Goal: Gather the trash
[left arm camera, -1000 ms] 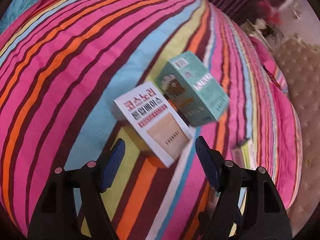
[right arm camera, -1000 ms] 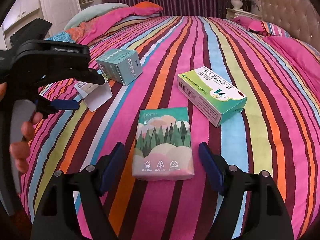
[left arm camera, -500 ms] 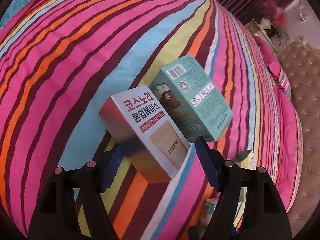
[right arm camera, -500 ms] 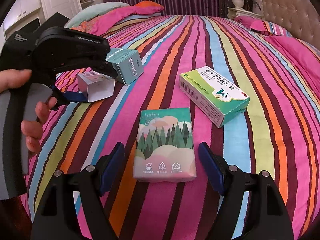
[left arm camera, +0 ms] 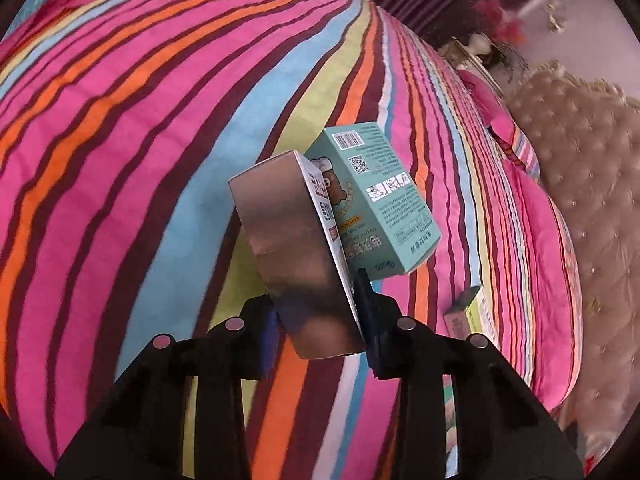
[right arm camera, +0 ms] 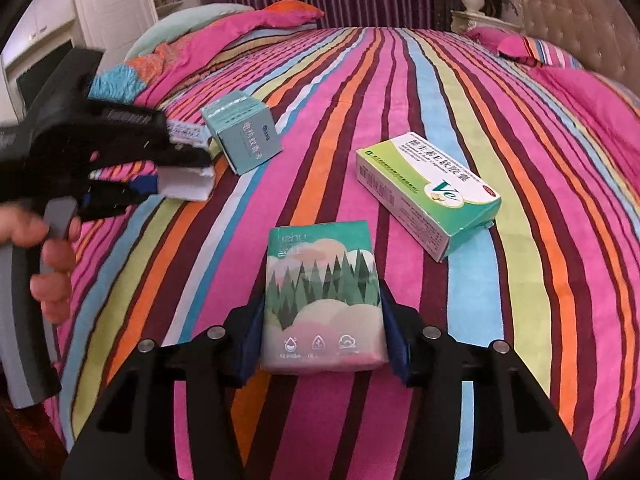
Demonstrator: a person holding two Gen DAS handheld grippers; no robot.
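My left gripper (left arm camera: 318, 322) is shut on a white box (left arm camera: 292, 256) with Korean print, tilted on edge with its grey side up. In the right wrist view the left gripper (right arm camera: 172, 174) holds that white box (right arm camera: 186, 184) just above the bed. A teal box (left arm camera: 380, 200) lies right behind it, also in the right wrist view (right arm camera: 242, 136). My right gripper (right arm camera: 322, 344) is shut on a tissue pack (right arm camera: 322, 296) with a forest print. A green and white Ve box (right arm camera: 428, 188) lies on the bed to its right.
Everything lies on a bed with a striped pink, orange, blue and yellow cover (right arm camera: 400, 80). A tufted beige headboard (left arm camera: 580, 200) stands at the right. Pillows (right arm camera: 224, 28) lie at the far left. A nightstand with a flower vase (right arm camera: 474, 0) is behind the bed.
My left gripper closed on the white box and tipped it onto its edge. My right gripper moved forward and closed on the tissue pack.
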